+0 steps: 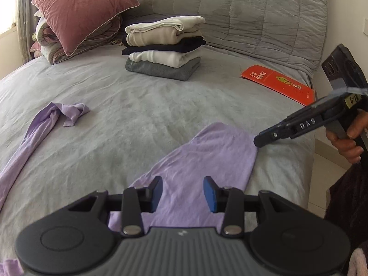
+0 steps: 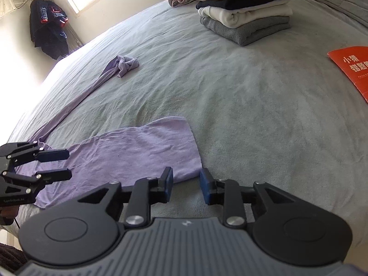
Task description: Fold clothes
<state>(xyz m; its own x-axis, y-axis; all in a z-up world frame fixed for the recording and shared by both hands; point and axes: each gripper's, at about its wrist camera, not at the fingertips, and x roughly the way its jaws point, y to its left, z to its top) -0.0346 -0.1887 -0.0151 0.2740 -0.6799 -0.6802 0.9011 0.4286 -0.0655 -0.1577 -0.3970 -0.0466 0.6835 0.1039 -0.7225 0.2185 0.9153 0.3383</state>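
A lilac garment (image 1: 207,161) lies flat on the grey bed sheet (image 1: 138,119). One wide flat part ends near the middle of the bed. A long narrow part runs off to the left and ends in a twisted bunch (image 1: 69,112). My left gripper (image 1: 183,194) hovers open over the wide part, nothing between its fingers. My right gripper (image 2: 186,182) is open just above that part's near corner (image 2: 188,170), gripping nothing. The left gripper (image 2: 59,164) shows open at the left edge of the right wrist view. The right gripper (image 1: 260,140) shows side-on, with a hand behind it.
A stack of folded clothes (image 1: 164,46) sits at the back of the bed, a pink pillow (image 1: 80,11) on rolled bedding to its left. A red booklet (image 1: 278,85) lies near the right edge. A dark garment (image 2: 48,30) hangs by the window.
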